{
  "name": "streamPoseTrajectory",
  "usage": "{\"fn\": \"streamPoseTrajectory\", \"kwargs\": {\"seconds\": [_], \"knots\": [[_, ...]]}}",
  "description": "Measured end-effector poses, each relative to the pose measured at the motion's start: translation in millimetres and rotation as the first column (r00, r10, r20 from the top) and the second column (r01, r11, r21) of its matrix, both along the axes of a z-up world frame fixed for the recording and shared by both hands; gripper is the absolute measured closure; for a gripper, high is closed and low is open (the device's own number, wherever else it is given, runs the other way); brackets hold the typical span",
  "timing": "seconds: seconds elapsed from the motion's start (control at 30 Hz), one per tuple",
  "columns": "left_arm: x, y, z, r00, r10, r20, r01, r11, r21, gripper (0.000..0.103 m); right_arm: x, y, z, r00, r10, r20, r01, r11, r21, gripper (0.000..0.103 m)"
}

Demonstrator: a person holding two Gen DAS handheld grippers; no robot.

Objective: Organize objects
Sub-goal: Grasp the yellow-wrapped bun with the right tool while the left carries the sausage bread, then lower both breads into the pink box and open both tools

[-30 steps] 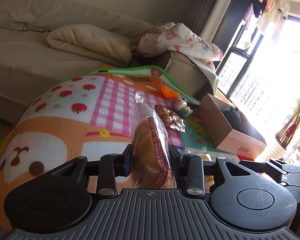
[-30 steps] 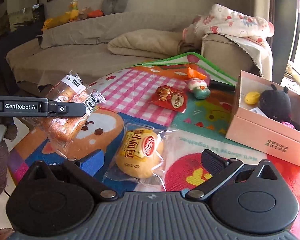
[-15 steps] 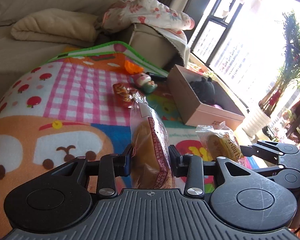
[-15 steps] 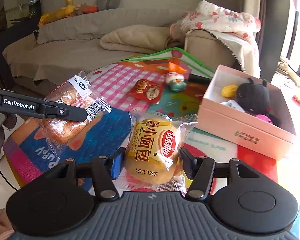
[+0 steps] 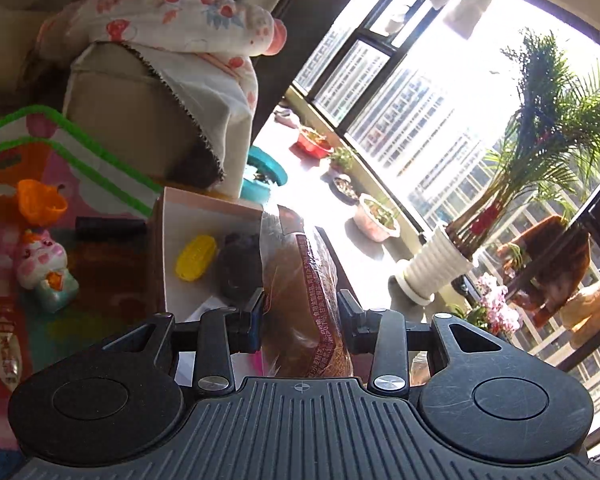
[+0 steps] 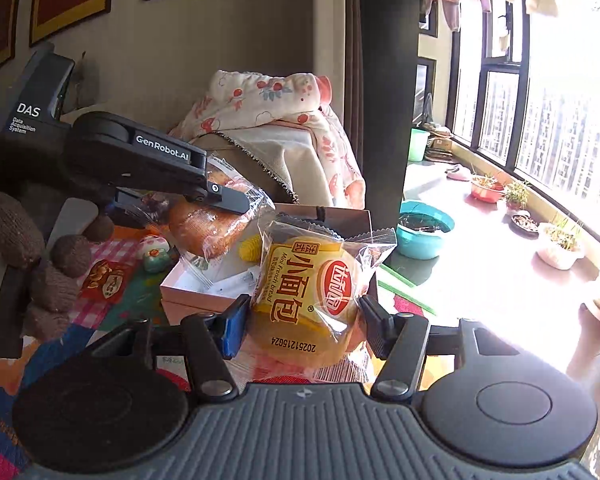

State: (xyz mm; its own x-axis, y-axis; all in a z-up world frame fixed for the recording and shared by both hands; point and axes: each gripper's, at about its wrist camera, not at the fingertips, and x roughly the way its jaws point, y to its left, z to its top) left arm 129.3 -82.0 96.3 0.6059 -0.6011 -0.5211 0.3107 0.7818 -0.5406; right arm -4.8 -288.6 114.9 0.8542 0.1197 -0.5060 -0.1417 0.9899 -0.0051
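Observation:
My left gripper (image 5: 300,312) is shut on a clear-wrapped brown bread loaf (image 5: 304,300) and holds it above the pink box (image 5: 204,208). The box holds a yellow toy (image 5: 196,258) and a black plush toy (image 5: 236,268). In the right wrist view the left gripper (image 6: 236,204) holds that loaf (image 6: 208,224) over the box (image 6: 196,292). My right gripper (image 6: 300,320) is shut on a yellow mini French bread packet (image 6: 312,296), held in the air just in front of the box.
On the colourful play mat (image 5: 100,152) lie an orange toy (image 5: 40,202), a small pig figure (image 5: 44,268) and a red snack packet (image 6: 106,280). A sofa arm with a floral blanket (image 5: 172,32) stands behind. Plant pots (image 5: 376,216) and a teal basin (image 6: 424,232) are by the window.
Both grippers have lifted and swung right toward the pink box with their bread packets. The left loaf now hangs over the box. One second ago the right gripper was open around its packet.

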Motion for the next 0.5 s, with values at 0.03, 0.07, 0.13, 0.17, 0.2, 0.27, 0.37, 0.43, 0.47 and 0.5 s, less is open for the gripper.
{"fn": "streamPoseTrajectory", "kwargs": {"seconds": [0.03, 0.07, 0.13, 0.17, 0.2, 0.27, 0.37, 0.43, 0.47, 0.5], "knots": [[6, -7, -8, 1.000, -0.002, -0.013, 0.002, 1.000, 0.011, 0.062, 3, -2, -1, 1.000, -0.006, 0.000, 0.006, 1.000, 0.000, 0.045], [11, -15, -18, 1.000, -0.003, -0.024, 0.005, 0.999, 0.050, 0.062, 6, -5, -3, 1.000, -0.014, -0.003, 0.014, 1.000, -0.003, 0.045], [13, -26, -30, 1.000, 0.006, -0.013, -0.004, 0.990, 0.141, 0.061, 11, -7, -8, 1.000, -0.029, -0.012, 0.029, 0.999, -0.016, 0.045], [10, -29, -34, 1.000, 0.010, 0.012, -0.012, 0.983, 0.183, 0.060, 13, -7, -12, 0.999, -0.040, -0.021, 0.039, 0.999, -0.022, 0.045], [8, -30, -35, 0.999, 0.015, 0.042, -0.024, 0.975, 0.219, 0.060, 16, -8, -16, 0.998, -0.049, -0.034, 0.048, 0.999, -0.022, 0.045], [2, -29, -35, 0.995, 0.024, 0.093, -0.050, 0.958, 0.283, 0.060, 22, -10, -21, 0.996, -0.064, -0.058, 0.063, 0.998, -0.022, 0.045], [-11, -12, -27, 0.991, 0.043, 0.124, -0.072, 0.966, 0.247, 0.060, 27, -9, -23, 0.995, -0.083, -0.062, 0.081, 0.996, -0.036, 0.045], [-20, 5, -19, 0.987, 0.072, 0.144, -0.099, 0.977, 0.187, 0.060, 29, -7, -20, 0.995, -0.086, -0.050, 0.084, 0.996, -0.037, 0.045], [-25, 14, -15, 0.984, 0.092, 0.154, -0.117, 0.980, 0.163, 0.060, 30, -6, -18, 0.995, -0.085, -0.044, 0.083, 0.996, -0.038, 0.045], [-31, 25, -10, 0.980, 0.116, 0.162, -0.139, 0.980, 0.140, 0.060, 31, -5, -15, 0.996, -0.081, -0.036, 0.080, 0.996, -0.040, 0.045]]}}
